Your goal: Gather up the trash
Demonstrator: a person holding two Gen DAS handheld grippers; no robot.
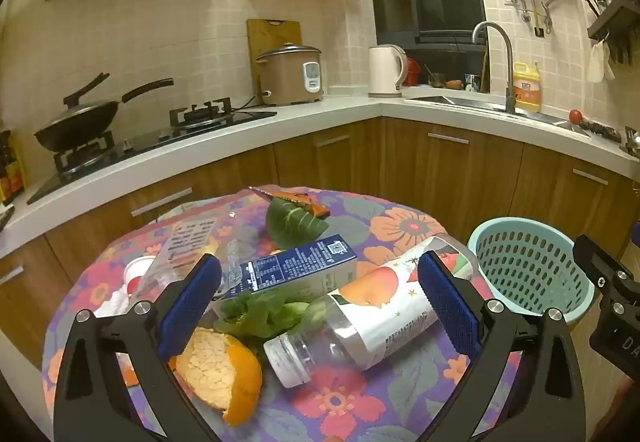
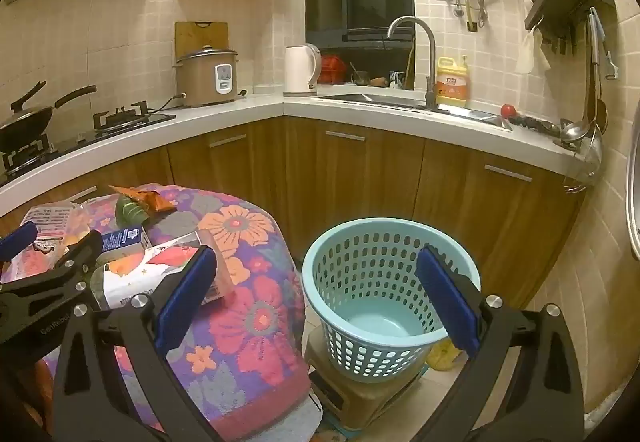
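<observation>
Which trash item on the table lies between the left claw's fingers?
The clear bottle with the fruit label, on its side. The blue carton and orange peel lie off toward the left finger.

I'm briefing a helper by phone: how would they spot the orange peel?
Find the round table with the floral cloth. At its near edge, left of the lying clear bottle, sits the orange peel: a curled rind, white pith up, the only orange scrap beside the green leaves.

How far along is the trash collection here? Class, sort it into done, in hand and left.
Done: nothing visible; the blue basket looks empty. In hand: nothing gripped; the left tongs are open around the clear bottle, and the right tongs hang open near the basket. Left: the bottle, orange peel, blue carton, green leaves and wrappers on the floral table.
</observation>
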